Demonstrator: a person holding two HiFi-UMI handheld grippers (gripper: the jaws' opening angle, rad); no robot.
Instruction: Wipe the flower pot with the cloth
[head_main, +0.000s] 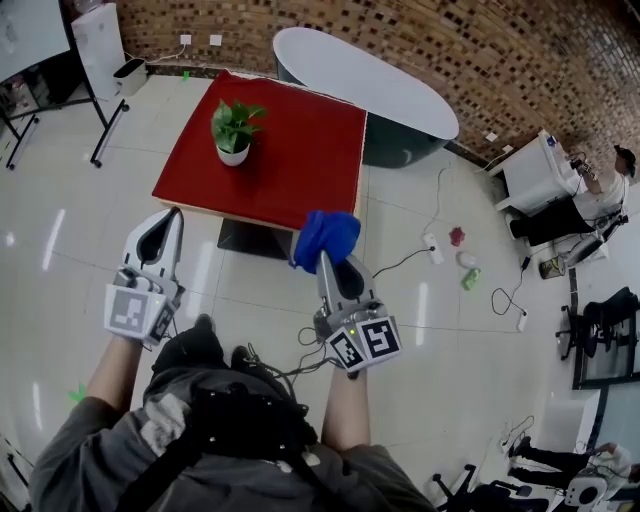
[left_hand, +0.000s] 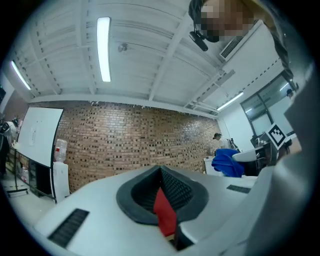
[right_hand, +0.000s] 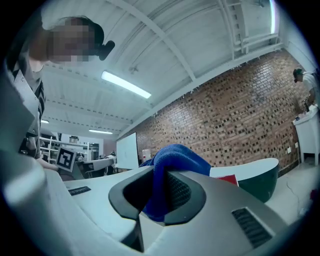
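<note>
A small white flower pot (head_main: 233, 152) with a green plant stands on the red table (head_main: 300, 160), well ahead of both grippers. My right gripper (head_main: 326, 260) is held level in the air before the table's near edge, shut on a bunched blue cloth (head_main: 325, 237). In the right gripper view the cloth (right_hand: 175, 160) bulges out from between the jaws of the right gripper (right_hand: 162, 192). My left gripper (head_main: 171, 218) is raised at the left, shut and holding nothing. From the left gripper (left_hand: 161, 181), the cloth (left_hand: 227, 161) shows off to the right.
Behind the red table stands a white oval counter (head_main: 380, 85) on a dark green base, against a brick wall. A power strip (head_main: 433, 248) and cables lie on the floor at the right. A whiteboard stand (head_main: 100, 130) is at far left, and a person (head_main: 600, 190) at far right.
</note>
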